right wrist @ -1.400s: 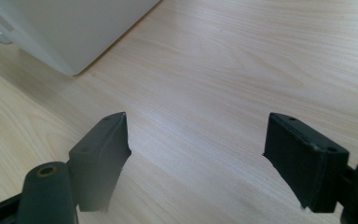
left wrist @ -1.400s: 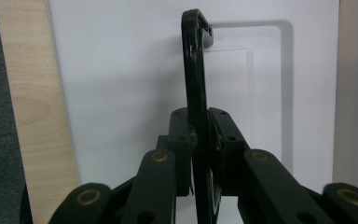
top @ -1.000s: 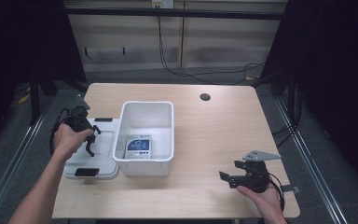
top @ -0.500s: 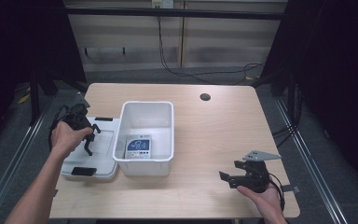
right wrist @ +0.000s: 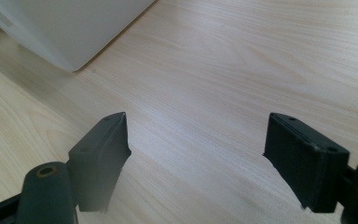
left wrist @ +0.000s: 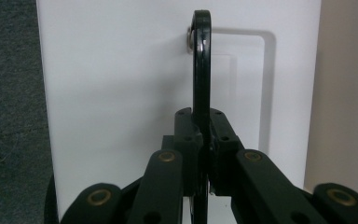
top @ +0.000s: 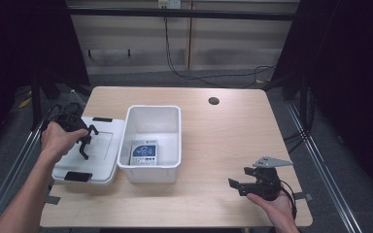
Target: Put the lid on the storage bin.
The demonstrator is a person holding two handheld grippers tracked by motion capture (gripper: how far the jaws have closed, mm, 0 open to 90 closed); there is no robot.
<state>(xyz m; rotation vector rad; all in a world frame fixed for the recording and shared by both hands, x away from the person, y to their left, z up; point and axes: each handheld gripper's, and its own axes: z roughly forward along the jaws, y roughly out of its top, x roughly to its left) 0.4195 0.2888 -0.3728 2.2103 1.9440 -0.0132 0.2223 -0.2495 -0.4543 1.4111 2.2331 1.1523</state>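
Left gripper [top: 83, 145] jaws together, above white lid [top: 104, 150] at bin's [top: 170, 114] nine o'clock. Right gripper [top: 239, 187] jaws apart, empty, at five o'clock.

The left gripper [top: 83, 141] hangs jaws-down over the white lid [top: 104, 145], jaws pressed together, apparently empty. The right gripper [top: 238, 186], well right of that lid, points leftward with jaws spread.
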